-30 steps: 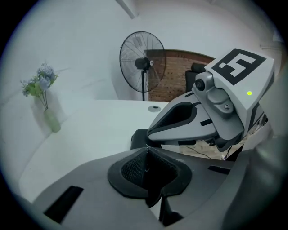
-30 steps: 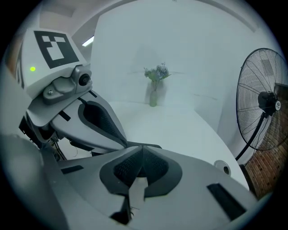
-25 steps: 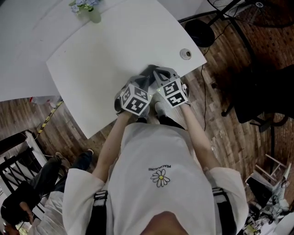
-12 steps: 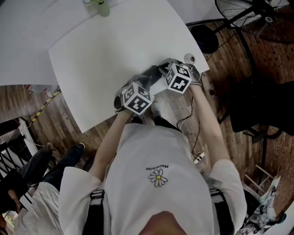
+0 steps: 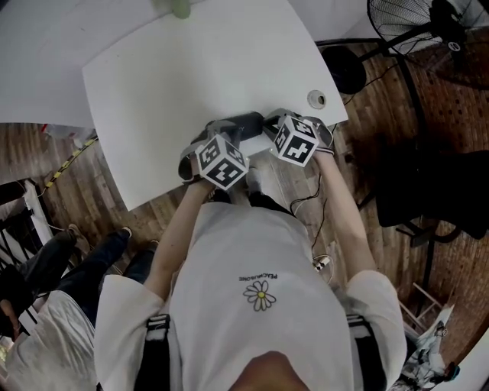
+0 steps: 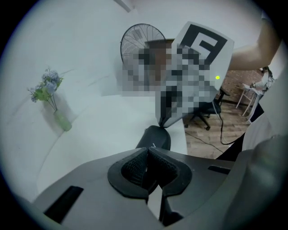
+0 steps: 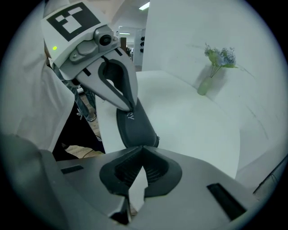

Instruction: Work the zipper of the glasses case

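The dark grey glasses case (image 5: 243,124) lies on the white table (image 5: 191,69) close to its near edge, between my two grippers. My left gripper (image 6: 147,167) is shut, and its tips pinch one end of the case (image 6: 154,138). That pinch also shows in the right gripper view, where the left gripper (image 7: 129,108) meets the case (image 7: 134,128) at its far end. My right gripper (image 7: 143,153) is shut at the opposite end, beside a small zipper bump on the case's edge. The pull itself is hidden behind the pads.
A small vase of flowers (image 7: 211,72) stands far back on the table. A round cable grommet (image 5: 316,98) sits near the table's right corner. A fan (image 5: 405,19) and a dark chair (image 5: 428,176) stand on the wooden floor to the right. Another person's legs (image 5: 69,260) are at the left.
The right gripper has swung out to the right, away from the left one, and rolled, then dropped a little. The left gripper has stayed at the case.
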Demonstrator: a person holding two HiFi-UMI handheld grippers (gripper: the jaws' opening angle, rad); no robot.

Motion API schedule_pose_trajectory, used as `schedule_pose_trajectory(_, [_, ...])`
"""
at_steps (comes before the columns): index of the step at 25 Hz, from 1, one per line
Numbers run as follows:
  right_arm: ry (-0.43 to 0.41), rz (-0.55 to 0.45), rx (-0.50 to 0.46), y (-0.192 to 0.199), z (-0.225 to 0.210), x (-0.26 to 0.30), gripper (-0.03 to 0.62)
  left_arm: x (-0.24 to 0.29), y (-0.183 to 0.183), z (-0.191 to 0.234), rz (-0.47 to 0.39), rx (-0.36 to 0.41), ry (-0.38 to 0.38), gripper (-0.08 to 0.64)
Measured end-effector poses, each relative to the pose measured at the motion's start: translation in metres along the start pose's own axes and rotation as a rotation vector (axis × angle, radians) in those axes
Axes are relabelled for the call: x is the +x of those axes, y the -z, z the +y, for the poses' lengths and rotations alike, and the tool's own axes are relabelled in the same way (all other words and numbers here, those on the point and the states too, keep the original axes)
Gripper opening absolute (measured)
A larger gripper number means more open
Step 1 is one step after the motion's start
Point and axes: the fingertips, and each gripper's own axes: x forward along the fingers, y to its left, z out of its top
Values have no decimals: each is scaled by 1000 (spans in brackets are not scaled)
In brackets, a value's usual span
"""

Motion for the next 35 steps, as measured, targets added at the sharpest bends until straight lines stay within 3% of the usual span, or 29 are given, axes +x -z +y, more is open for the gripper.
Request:
schedule_pose_trajectory(10, [-120, -119, -30, -59, 69, 19, 8, -19, 39, 42, 61, -52, -156, 17])
schedule_pose_trajectory(17, [-189, -161, -95, -90, 114, 41, 8, -21, 44, 50, 2, -88, -130, 15])
schedule_pose_trajectory(20, [-184, -224, -100, -99, 121, 31, 8, -21, 46, 49, 8, -80, -119, 15])
schedule_pose_trajectory(23, [-81, -278, -136, -94, 95, 6, 8, -22, 47, 50, 3, -85, -116, 15])
schedule_pose_trajectory(25, [9, -269, -177, -80, 69, -7, 8, -22, 47, 50, 4, -89, -111, 15])
schedule_pose_trajectory(27, [29, -227, -185, -64, 50, -9, 9, -22, 47, 50, 6, -86, -111, 15])
schedule_pose_trajectory(29, [-24, -172, -192, -52, 41, 1, 86, -23, 48, 51, 9, -79, -112, 15])
schedule_pose_trajectory(32, [-104, -110, -274, -44, 37, 21, 99, -21, 49, 52, 20, -72, -107, 15])
schedule_pose_trajectory(35, [-150, -57, -431, -43, 38, 35, 103, -19, 47, 50, 44, -61, -101, 15])
